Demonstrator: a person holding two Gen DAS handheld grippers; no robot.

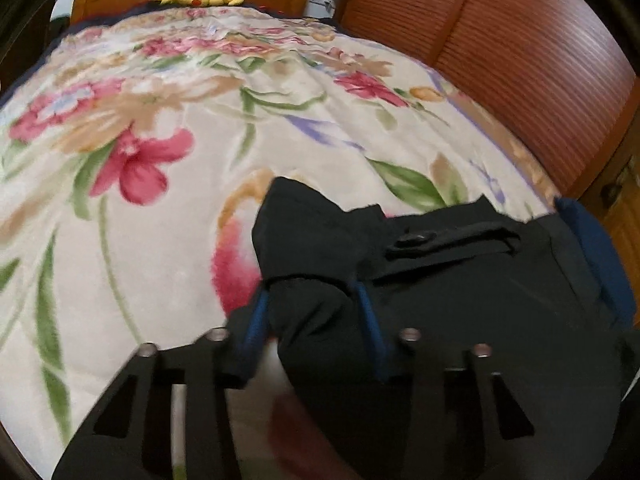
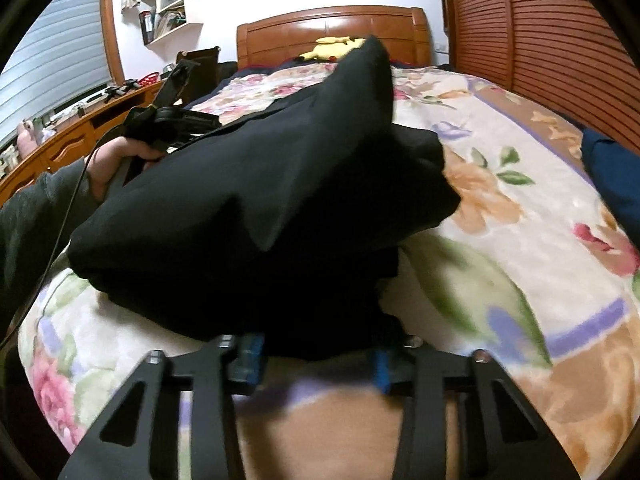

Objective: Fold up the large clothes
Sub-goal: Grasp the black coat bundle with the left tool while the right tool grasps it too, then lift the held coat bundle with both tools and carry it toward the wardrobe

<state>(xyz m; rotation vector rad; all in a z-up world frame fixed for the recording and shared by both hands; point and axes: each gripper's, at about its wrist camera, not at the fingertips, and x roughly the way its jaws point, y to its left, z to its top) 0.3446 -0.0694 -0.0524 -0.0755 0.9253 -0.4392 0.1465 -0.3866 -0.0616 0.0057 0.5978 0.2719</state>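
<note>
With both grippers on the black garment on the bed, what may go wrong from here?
1. The left gripper pinches only a bunched bit of the black garment; it may slip out when lifted.
2. The garment lies crumpled in a heap, so the fold may come out uneven.
3. The right gripper sits at the cloth's edge near the blanket; it may catch that too.
</note>
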